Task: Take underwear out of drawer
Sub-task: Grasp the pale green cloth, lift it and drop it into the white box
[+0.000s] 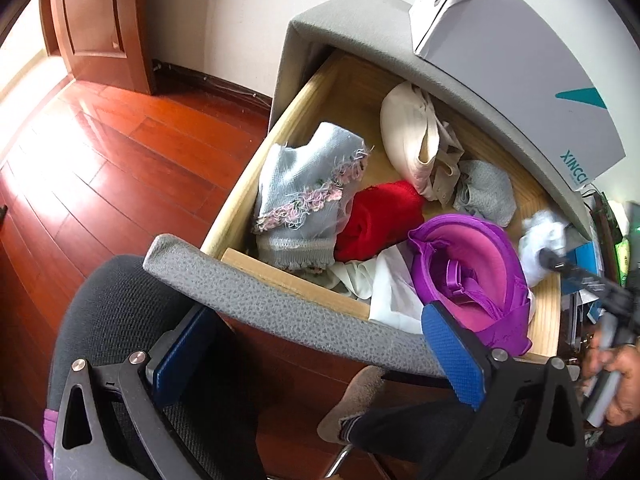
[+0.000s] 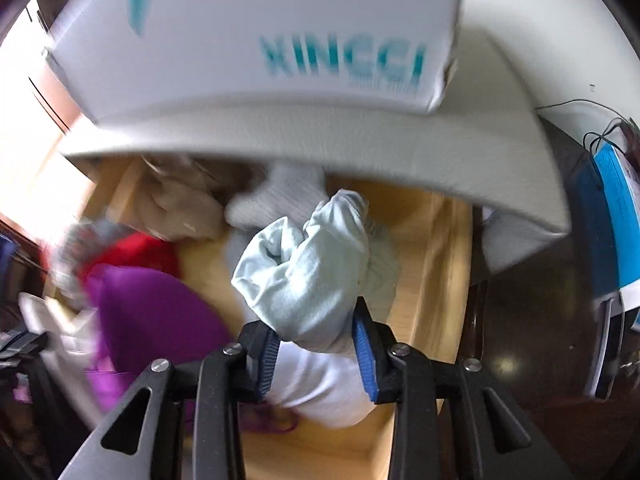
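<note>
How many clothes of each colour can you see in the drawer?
Purple: 1, bra
Red: 1, knit
Grey-blue: 2, lacy knit, small grey piece
Cream: 1, bra
White: 1, cloth
Pale blue: 1, bundle in the right gripper
Total: 7

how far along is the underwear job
Done: the drawer is pulled open. In hand: the right gripper is clamped on a pale bunched garment, which sits over the drawer. Left: carrying it clear. The left gripper hangs open at the drawer front.
</note>
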`<state>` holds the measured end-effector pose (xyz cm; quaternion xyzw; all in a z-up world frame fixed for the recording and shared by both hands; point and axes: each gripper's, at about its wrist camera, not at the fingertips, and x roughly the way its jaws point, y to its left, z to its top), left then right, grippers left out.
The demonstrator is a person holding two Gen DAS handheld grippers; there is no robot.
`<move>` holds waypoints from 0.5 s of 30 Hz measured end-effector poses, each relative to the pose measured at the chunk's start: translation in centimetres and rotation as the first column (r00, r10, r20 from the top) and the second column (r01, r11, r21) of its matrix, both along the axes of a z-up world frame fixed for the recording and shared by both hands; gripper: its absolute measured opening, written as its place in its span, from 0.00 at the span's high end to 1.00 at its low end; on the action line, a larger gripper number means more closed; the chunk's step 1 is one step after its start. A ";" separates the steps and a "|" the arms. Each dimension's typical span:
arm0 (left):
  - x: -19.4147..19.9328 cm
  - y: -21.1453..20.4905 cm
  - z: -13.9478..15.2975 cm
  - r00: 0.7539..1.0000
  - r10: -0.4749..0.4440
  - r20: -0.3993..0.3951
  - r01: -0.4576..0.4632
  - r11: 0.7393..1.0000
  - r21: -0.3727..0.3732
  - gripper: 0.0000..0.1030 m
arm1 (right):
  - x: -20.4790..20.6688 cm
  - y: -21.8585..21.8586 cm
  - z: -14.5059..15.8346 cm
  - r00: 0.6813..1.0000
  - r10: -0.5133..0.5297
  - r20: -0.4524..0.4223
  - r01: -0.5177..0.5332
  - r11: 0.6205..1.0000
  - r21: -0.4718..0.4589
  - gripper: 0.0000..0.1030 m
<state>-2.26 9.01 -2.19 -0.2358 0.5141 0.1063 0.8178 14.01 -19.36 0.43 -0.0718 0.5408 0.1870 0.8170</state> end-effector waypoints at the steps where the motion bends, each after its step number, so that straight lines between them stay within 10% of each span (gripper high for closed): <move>1: 0.0 0.0 0.0 1.000 -0.002 -0.001 0.002 1.000 0.001 0.00 | -0.6 -0.1 0.9 1.000 0.001 0.013 -0.001 1.000 0.016 0.67; 9: -0.2 -0.2 0.7 1.000 -0.001 0.020 0.000 1.000 0.027 0.00 | -5.4 0.0 14.0 0.982 0.052 0.182 -0.092 0.972 0.216 0.67; 15: -0.4 -0.8 1.1 0.999 -0.012 0.039 0.009 0.998 0.065 0.00 | -1.0 3.1 22.1 0.955 0.091 0.281 -0.165 0.954 0.251 0.67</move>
